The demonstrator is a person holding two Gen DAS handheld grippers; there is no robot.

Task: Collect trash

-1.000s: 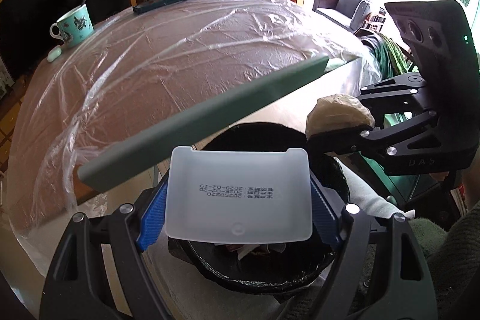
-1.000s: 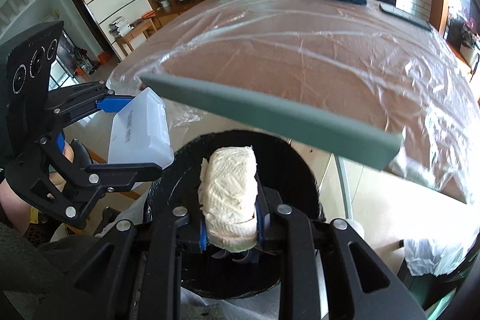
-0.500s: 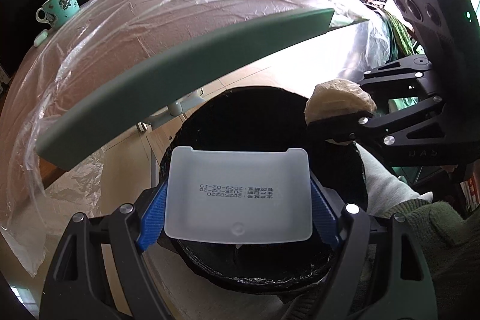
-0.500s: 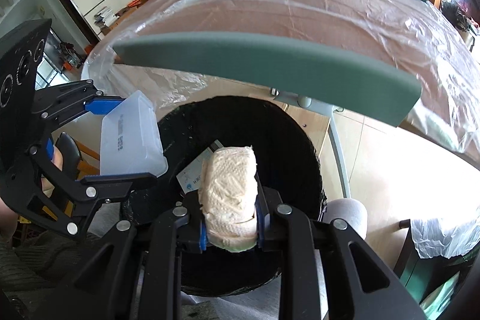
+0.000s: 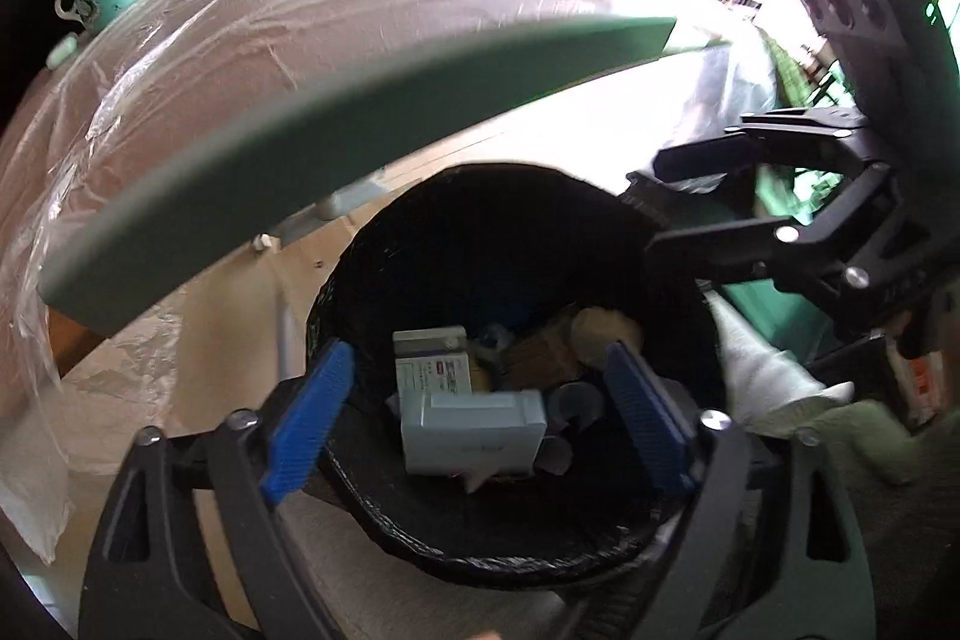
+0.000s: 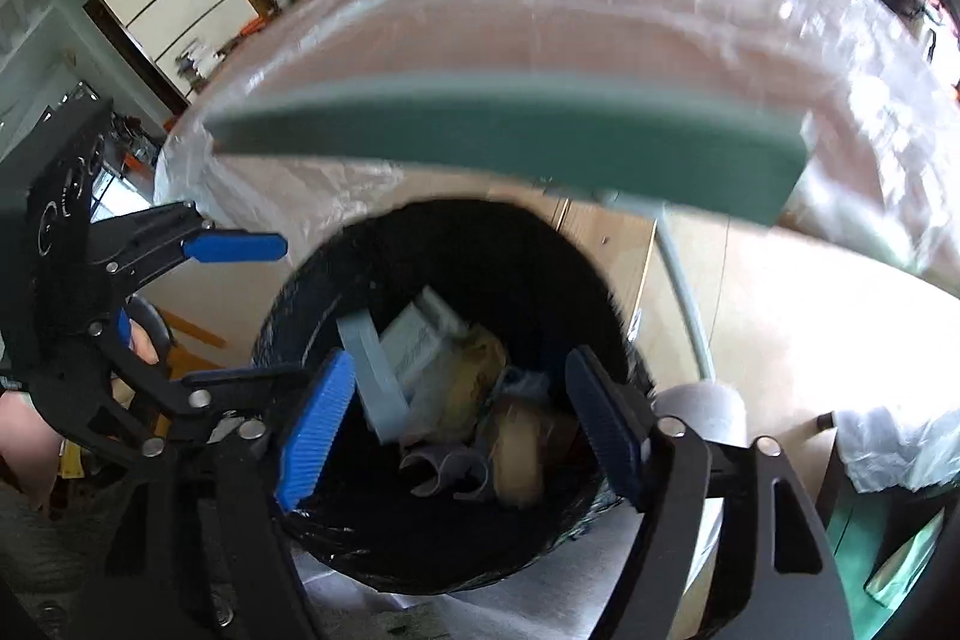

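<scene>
Your left gripper [image 5: 480, 424] and right gripper [image 6: 462, 424] hang over the bin [image 5: 420, 244], jaws just opened and empty; the plastic box [image 5: 474, 439] and paper wad [image 6: 519, 454] lie below, dropped in.

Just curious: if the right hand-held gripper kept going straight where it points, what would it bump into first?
Probably the trash heap inside the black round bin, likely the beige crumpled wad; depth is unclear.

Black angular linkage frames with silver screws on left gripper [image 5: 474, 418] and right gripper [image 6: 456, 424]; ribbed blue pads [image 5: 309, 421]; olive-green knitted sleeve [image 5: 888, 466].
</scene>
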